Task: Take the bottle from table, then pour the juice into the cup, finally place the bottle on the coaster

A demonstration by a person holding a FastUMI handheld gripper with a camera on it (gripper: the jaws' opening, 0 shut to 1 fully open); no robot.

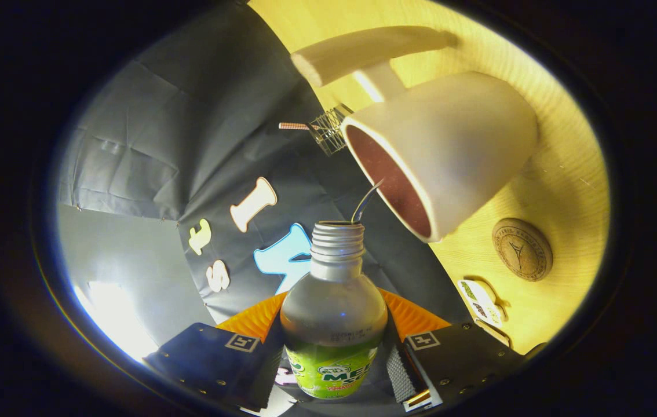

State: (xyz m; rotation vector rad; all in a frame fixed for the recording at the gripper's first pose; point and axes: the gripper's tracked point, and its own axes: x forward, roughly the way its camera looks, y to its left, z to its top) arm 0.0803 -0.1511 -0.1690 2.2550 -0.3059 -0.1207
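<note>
My gripper (333,350) is shut on a silver bottle (333,301) with a green label, one finger on each side of its body. The whole view is rolled over, so the bottle is tipped. Its threaded mouth (338,234) has no cap and points at a white cup (456,145) just beyond it on the wooden table (566,174). A thin stream (366,200) runs from the mouth to the cup's rim, and the cup's inside looks dark red. A round cork coaster (522,249) lies bare on the table beside the cup.
A white handle-like piece (363,49) sticks out from the cup's far side. A small wire rack (331,132) stands behind the cup by the booth's cloth wall. A small printed card (482,301) lies on the table near the coaster.
</note>
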